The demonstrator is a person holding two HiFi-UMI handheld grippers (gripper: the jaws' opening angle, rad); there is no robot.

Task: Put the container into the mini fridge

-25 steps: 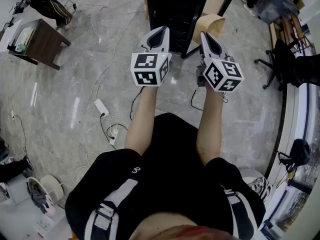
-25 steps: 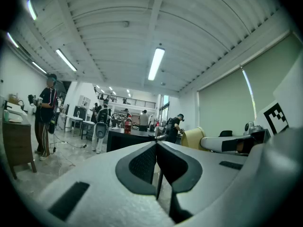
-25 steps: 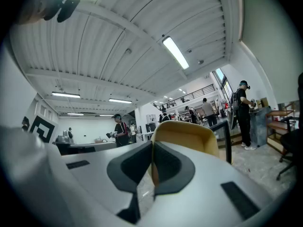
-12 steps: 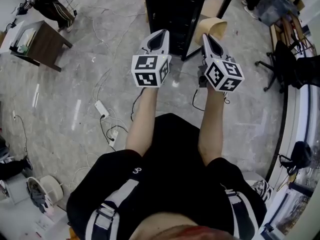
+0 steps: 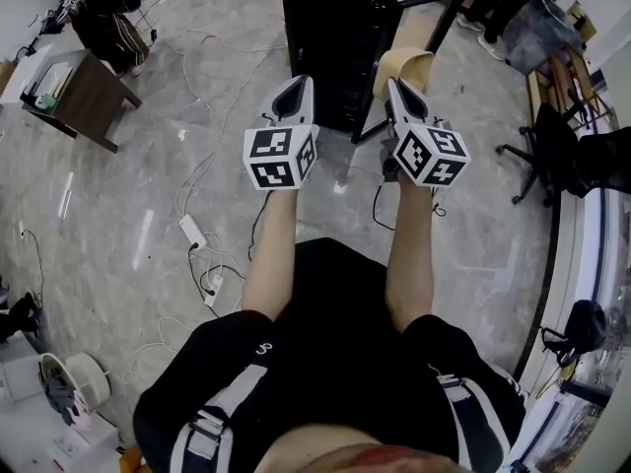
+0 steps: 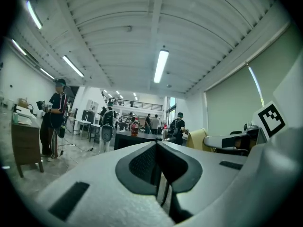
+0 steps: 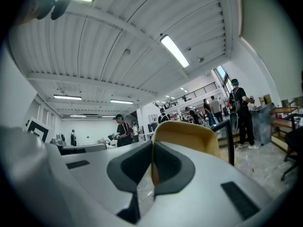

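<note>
A black cabinet (image 5: 340, 37), perhaps the mini fridge, stands on the floor just ahead of both grippers. I see no container in any view. My left gripper (image 5: 297, 86) is shut and holds nothing; its tips point at the cabinet's near face. My right gripper (image 5: 392, 85) is also shut and holds nothing, right in front of a tan chair (image 5: 404, 65). In the left gripper view the shut left gripper (image 6: 156, 146) faces the cabinet's black top (image 6: 124, 137), where a small red bottle (image 6: 134, 127) stands. In the right gripper view the right gripper (image 7: 152, 148) is backed by the chair (image 7: 189, 132).
A brown side table (image 5: 84, 92) stands at the far left. Cables and a power strip (image 5: 193, 232) lie on the marble floor to the left. A black table leg (image 5: 414, 42) slants beside the cabinet. An office chair (image 5: 547, 131) stands at the right. People stand about.
Both grippers have shifted slightly forward towards the black cabinet, which now shows more fully. Both stay shut with nothing in them.
</note>
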